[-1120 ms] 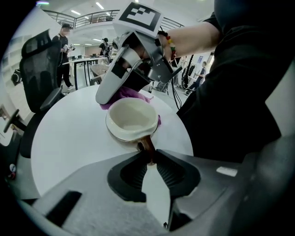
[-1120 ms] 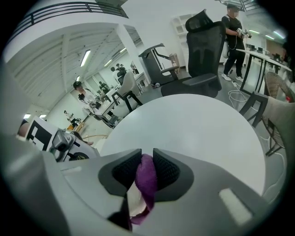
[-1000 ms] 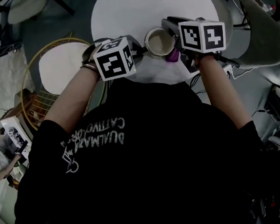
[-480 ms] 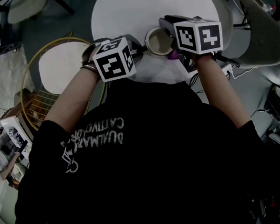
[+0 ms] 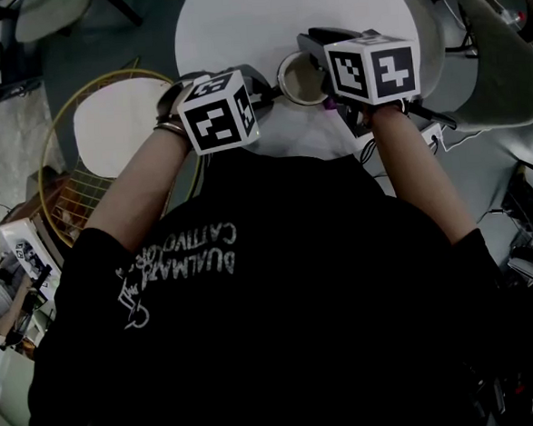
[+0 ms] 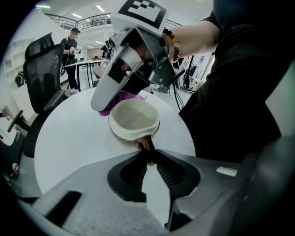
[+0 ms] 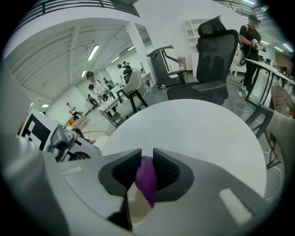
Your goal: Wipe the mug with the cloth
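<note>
The round white table (image 5: 235, 28) lies straight in front of you, and all your work sits at its near edge, close against your black shirt (image 5: 280, 279). Beyond the table's far edge stands a black office chair (image 7: 213, 55). On the floor off the table's left edge is a round white seat inside a yellow hoop (image 5: 115, 127).

Your left tool (image 6: 151, 156) reaches in over the near edge. Its jaws are drawn almost together and clamped on the brown handle (image 6: 147, 144) of the mug (image 6: 133, 117). The pads press the handle from both sides, leaving only a narrow slit between them below it. Your right tool (image 7: 147, 154) comes down on the mug from the opposite side. Its jaws are pinched on the purple cloth (image 7: 147, 177), which fills the gap between the pads and hangs out beneath them.

The mug stands upright at the table's near edge, between your two tools. It is cream inside, its mouth faces up, and its handle is turned toward your left tool. The cloth is bunched into a small wad and meets the mug at the rim, on the side away from the handle. You cannot tell from these views how far the wad reaches inside the mug.
</note>
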